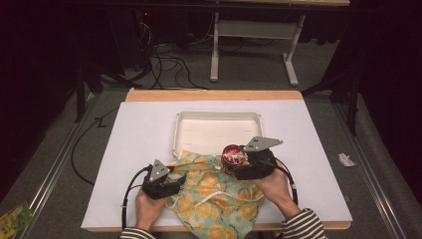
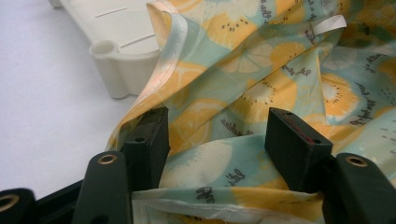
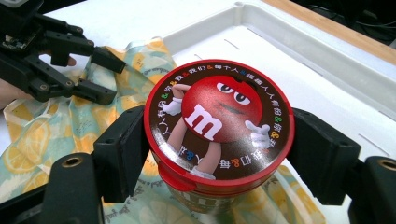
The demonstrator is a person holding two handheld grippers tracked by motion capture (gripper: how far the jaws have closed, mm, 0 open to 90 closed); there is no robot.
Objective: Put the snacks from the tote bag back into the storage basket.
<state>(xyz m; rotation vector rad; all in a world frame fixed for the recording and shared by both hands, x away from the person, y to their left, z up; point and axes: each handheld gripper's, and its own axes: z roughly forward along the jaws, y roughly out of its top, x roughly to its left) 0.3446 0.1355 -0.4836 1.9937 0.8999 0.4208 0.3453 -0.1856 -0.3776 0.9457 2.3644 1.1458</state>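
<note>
**Operator:** High view first: my right gripper (image 1: 238, 160) is clamped on the round red-lidded candy tub (image 1: 233, 155), held above the far edge of the yellow-and-teal citrus-print fabric bag (image 1: 214, 191), just at the near rim of the shallow white plastic tray (image 1: 217, 115). From the bag's middle, the tub sits at about one o'clock.

**Spotter:** And your left?

**Operator:** My left gripper (image 1: 175, 175) is at the bag's nine o'clock side. In the left gripper view its jaws stand apart with the cloth running between them, so I read it as spread and not pinching anything yet. The right gripper view shows both pads pressed against the tub's sides just under the lid (image 3: 218, 122).

**Spotter:** How would you carry on?

**Operator:** My guess is the tub goes into the bag. I'd have the left pinch one layer at the hemmed edge (image 2: 166, 60) and lift it to make a mouth, keep the tub level, and lower it at twelve o'clock of that opening.

**Spotter:** Anything unclear?

**Operator:** I can't find the bag's actual opening; the folds hide it. The tub's base is out of sight below the lid, and the bag's near end is cut off at the table edge.
</note>
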